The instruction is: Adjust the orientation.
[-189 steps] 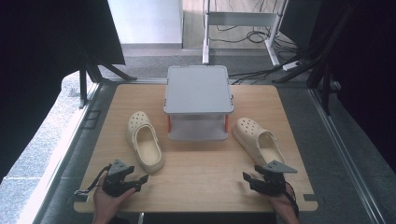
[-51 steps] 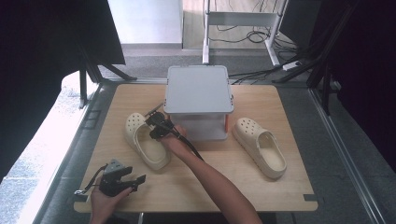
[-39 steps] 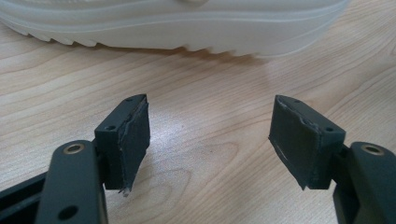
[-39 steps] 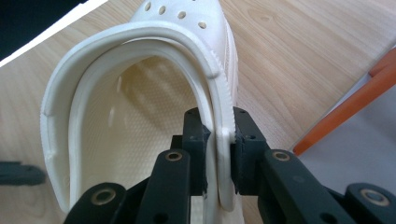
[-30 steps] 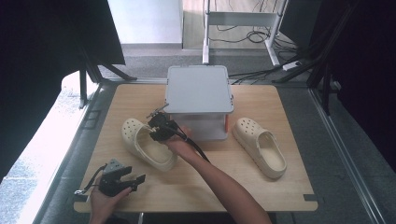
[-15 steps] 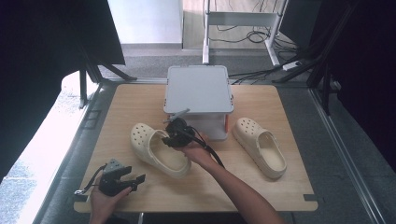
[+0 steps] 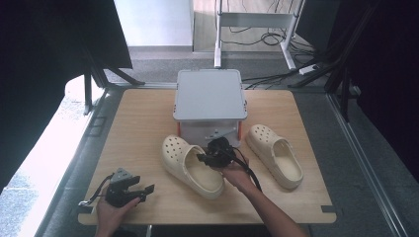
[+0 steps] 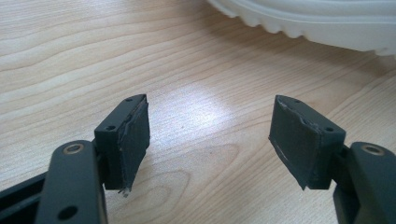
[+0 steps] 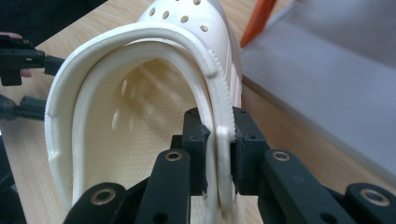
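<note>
Jaws of the right gripper [image 9: 218, 154] pinch the side rim of the left cream clog [image 7: 191, 165], which lies on the wooden table [image 7: 138, 128] just in front of a grey lidded box [image 7: 211, 95]. A 2nd clog [image 7: 274, 155] sits to the box's right. Near the table's front-left corner, the left gripper [image 8: 210, 137] rests with its jaws spread over bare wood.

The worktop [image 7: 138, 123] is a light wood-grain board with rounded corners, mounted in a dark metal frame. Grey floor [image 7: 365, 163] borders its right and far edges. Black curtains [image 7: 44, 54] hang at left and right. Beyond the far edge stand a white metal stand [image 7: 257, 22] and loose cables [image 7: 276, 74]. Daylight falls on the floor at left.
</note>
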Available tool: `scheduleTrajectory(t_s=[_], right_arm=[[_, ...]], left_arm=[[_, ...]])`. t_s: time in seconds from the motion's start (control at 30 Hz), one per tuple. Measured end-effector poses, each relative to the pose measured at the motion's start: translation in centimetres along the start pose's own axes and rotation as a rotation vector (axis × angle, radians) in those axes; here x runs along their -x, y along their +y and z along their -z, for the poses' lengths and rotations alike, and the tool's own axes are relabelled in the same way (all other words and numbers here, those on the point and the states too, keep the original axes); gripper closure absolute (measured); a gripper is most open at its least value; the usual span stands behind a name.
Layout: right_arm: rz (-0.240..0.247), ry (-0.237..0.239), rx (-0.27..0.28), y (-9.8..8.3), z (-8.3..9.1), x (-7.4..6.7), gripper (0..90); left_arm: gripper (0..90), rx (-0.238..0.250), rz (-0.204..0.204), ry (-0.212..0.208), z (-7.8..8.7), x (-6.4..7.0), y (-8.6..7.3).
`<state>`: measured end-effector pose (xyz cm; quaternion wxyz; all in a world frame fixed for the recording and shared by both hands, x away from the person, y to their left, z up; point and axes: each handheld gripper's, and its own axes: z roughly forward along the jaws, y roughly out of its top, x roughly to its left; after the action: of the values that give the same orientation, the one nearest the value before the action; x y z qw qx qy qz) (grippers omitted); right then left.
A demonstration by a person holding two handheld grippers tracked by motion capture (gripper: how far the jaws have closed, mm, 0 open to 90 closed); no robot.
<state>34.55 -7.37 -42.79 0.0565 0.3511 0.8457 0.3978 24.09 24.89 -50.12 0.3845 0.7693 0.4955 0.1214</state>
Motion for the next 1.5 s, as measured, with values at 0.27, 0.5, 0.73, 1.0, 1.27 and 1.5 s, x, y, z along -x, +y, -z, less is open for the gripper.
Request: scheduleTrajectory(t_s=[0.27, 0.5, 0.73, 1.0, 1.27, 1.5], right_arm=[[-0.031, -0.024, 0.011, -3.1, 1.4, 1.0, 78.4], [-0.093, -0.033, 0.026, -5.8, 2.2, 2.0, 78.4], [-0.136, -0.043, 0.039, -7.5, 2.4, 2.4, 78.3], [-0.146, -0.052, 0.036, -8.2, 2.9, 2.7, 78.1], [-0.147, -0.055, 0.043, -8.5, 3.0, 2.6, 77.4], [-0.126, -0.029, 0.065, -8.6, 3.5, 2.5, 65.0]], left_arm=[[29.4, -0.005, 0.001, -0.002, -0.2, 0.1, 0.0], [29.5, -0.006, 0.004, -0.005, -0.3, 0.1, 0.0], [29.4, -0.007, 0.007, -0.010, -0.4, 0.2, 0.1], [29.5, -0.008, 0.007, -0.011, -0.5, 0.3, 0.1], [29.5, -0.011, -0.005, -0.017, -0.8, 0.7, 0.2], [29.5, -0.012, -0.014, -0.022, -1.1, 0.9, 0.2]])
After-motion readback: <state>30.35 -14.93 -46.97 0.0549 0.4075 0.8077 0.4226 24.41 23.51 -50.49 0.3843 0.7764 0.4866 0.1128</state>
